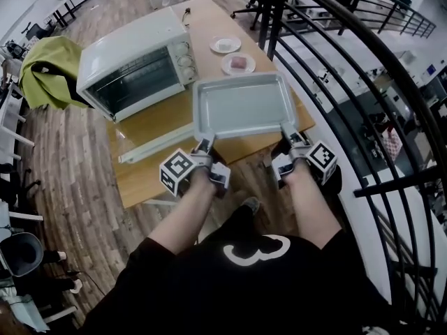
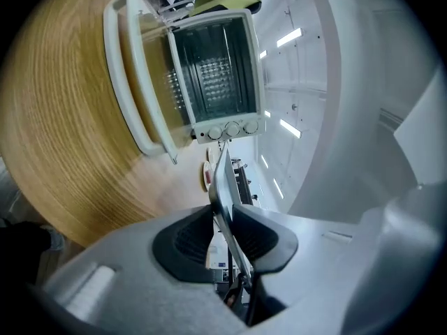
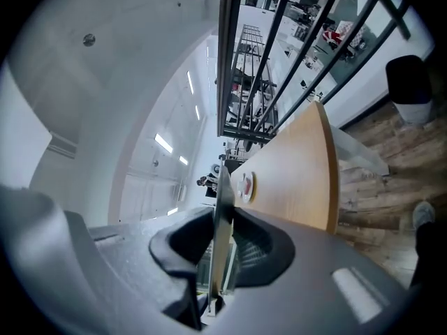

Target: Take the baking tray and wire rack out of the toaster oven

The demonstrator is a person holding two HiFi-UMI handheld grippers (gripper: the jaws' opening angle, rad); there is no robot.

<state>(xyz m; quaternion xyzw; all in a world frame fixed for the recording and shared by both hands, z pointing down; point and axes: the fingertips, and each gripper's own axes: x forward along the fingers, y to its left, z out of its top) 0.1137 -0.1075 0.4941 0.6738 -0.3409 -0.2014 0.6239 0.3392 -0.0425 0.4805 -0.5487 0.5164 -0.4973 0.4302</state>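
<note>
The baking tray (image 1: 241, 105) is at centre frame, over the surface (image 1: 159, 121), clear of the toaster oven (image 1: 133, 61) at upper left. Its long axis runs across the frame. The left claw (image 1: 204, 145) and right claw (image 1: 288, 137) each pinch its near rim.

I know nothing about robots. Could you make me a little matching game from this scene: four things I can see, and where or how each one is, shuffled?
Things:
1. tray
2. oven door
3. green cloth
4. two small plates

Places or states:
A. off the table, left of the oven
B. folded down, open
C. on the table, beyond the tray
D. gripped at its near edge by the left gripper and right gripper

Pairs: 1-D, 2-B, 3-A, 4-C
</note>
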